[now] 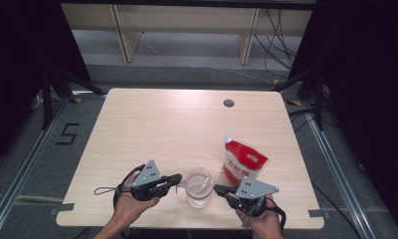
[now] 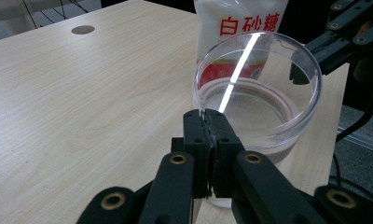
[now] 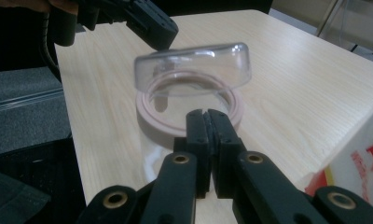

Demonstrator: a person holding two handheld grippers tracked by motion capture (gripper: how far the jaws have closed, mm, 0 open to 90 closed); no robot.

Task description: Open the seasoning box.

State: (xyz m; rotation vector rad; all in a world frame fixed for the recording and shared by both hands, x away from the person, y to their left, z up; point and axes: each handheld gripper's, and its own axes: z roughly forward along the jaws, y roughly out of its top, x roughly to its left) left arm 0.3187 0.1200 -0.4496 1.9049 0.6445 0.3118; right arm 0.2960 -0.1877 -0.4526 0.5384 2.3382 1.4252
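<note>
A clear glass jar (image 1: 198, 195) with a pink seal ring (image 3: 147, 122) stands near the table's front edge between both grippers. Its clear lid (image 3: 194, 65) is raised and tilted above the ring. My left gripper (image 1: 179, 178) is shut on the lid's rim (image 2: 201, 100) from the left; in the right gripper view the left gripper (image 3: 161, 37) sits at the lid's far edge. My right gripper (image 1: 217, 188) sits just right of the jar with its jaws together and nothing visible between them (image 3: 205, 114). A red and white sugar bag (image 1: 244, 162) stands behind and right of the jar.
The light wooden table (image 1: 162, 129) has a round cable hole (image 1: 229, 103) at the back. The table's front edge lies close under both hands. Dark floor and rails surround the table; shelving stands far behind.
</note>
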